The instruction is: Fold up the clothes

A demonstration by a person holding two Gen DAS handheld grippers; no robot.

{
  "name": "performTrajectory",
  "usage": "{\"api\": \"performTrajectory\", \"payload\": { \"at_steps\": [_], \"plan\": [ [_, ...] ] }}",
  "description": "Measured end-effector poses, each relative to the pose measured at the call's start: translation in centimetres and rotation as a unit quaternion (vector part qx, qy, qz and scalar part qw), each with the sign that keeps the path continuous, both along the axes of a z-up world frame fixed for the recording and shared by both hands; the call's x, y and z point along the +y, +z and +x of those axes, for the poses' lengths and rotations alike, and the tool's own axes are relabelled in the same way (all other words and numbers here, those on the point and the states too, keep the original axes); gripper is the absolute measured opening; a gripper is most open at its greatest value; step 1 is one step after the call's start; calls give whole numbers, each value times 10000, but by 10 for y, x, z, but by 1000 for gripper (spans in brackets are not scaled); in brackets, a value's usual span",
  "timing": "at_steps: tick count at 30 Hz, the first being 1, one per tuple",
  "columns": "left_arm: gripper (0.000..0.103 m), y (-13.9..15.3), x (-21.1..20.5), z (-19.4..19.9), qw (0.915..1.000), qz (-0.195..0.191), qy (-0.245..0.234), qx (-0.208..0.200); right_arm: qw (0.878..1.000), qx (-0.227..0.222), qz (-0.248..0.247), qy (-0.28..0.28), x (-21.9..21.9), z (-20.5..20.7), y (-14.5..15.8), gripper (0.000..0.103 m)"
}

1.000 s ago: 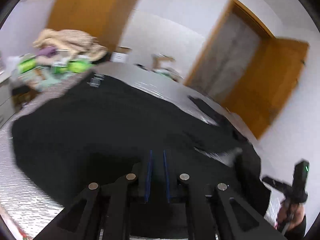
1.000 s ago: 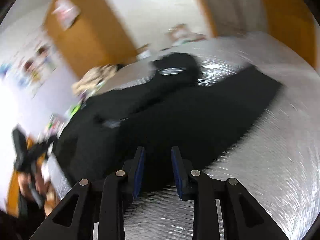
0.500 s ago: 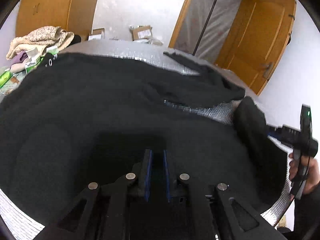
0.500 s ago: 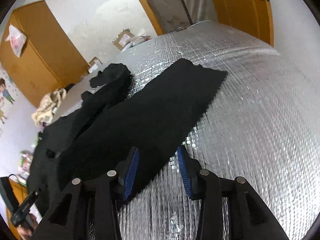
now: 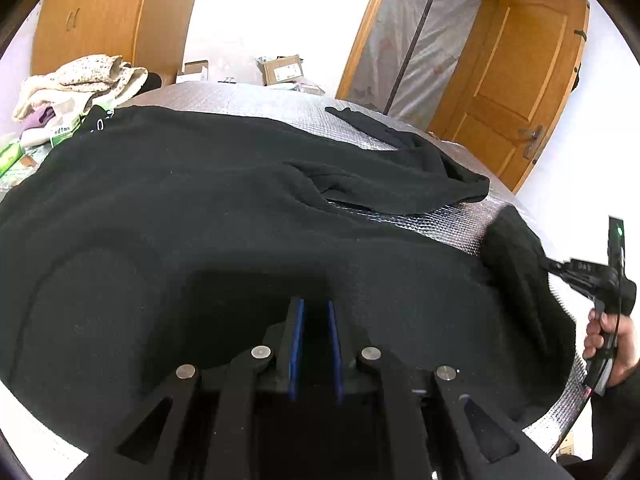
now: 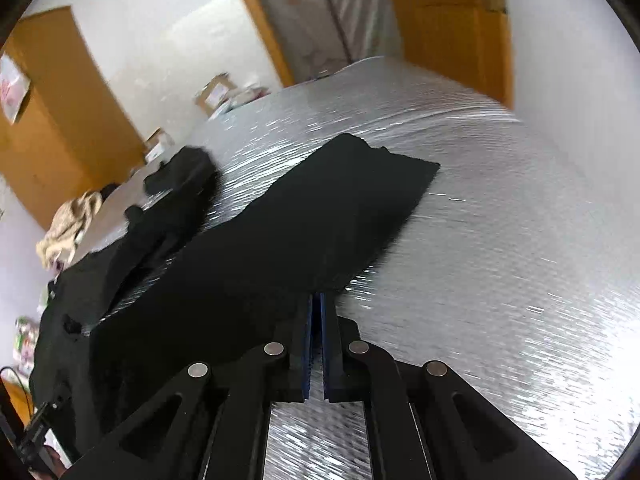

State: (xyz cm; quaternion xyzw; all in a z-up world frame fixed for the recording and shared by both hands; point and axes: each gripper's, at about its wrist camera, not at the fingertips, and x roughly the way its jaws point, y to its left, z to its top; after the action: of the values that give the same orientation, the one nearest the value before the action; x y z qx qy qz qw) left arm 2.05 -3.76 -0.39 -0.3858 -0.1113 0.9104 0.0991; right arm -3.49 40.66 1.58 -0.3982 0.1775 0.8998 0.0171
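Observation:
A black garment (image 5: 200,200) lies spread over a silver quilted surface (image 5: 440,224). My left gripper (image 5: 314,304) sits low on its near part. The blue pads stand a narrow gap apart with black fabric filling the gap. One flat sleeve (image 6: 320,220) stretches away across the silver surface (image 6: 500,240). My right gripper (image 6: 319,298) has its pads pressed together on that sleeve's near edge. In the left wrist view, the right gripper (image 5: 554,266) bites the fabric's right edge, held by a person's hand (image 5: 612,340). The other sleeve (image 5: 400,168) lies crumpled further back.
A heap of beige clothes (image 5: 80,80) and small green packs (image 5: 12,156) sit at the far left edge. Cardboard boxes (image 5: 280,70) stand on the floor beyond. A wooden wardrobe (image 5: 100,20) and an orange door (image 5: 520,92) line the walls.
The right jaws went from wide open to closed on the sleeve's near edge as that gripper moved in. The left gripper swung over the garment, then kept still.

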Motion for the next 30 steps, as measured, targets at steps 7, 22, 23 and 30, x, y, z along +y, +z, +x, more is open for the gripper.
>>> {"api": "performTrajectory", "payload": {
  "at_steps": [7,22,23,30],
  "plan": [
    [12,1,4,-2,9999,-147,-15,-17,9950,-144,94,-984,49,71,2,4],
    [12,15,23,2,9992,-136,-372,52,9697,39,-831,-2296,111,125,-4,26],
    [12,15,26,3,9989,-138,-435,60,9677,41,-880,-2362,116,123,-4,26],
    [12,6,45,4,9966,-241,-781,-89,9599,57,-867,-2665,138,104,-6,26]
  ]
}}
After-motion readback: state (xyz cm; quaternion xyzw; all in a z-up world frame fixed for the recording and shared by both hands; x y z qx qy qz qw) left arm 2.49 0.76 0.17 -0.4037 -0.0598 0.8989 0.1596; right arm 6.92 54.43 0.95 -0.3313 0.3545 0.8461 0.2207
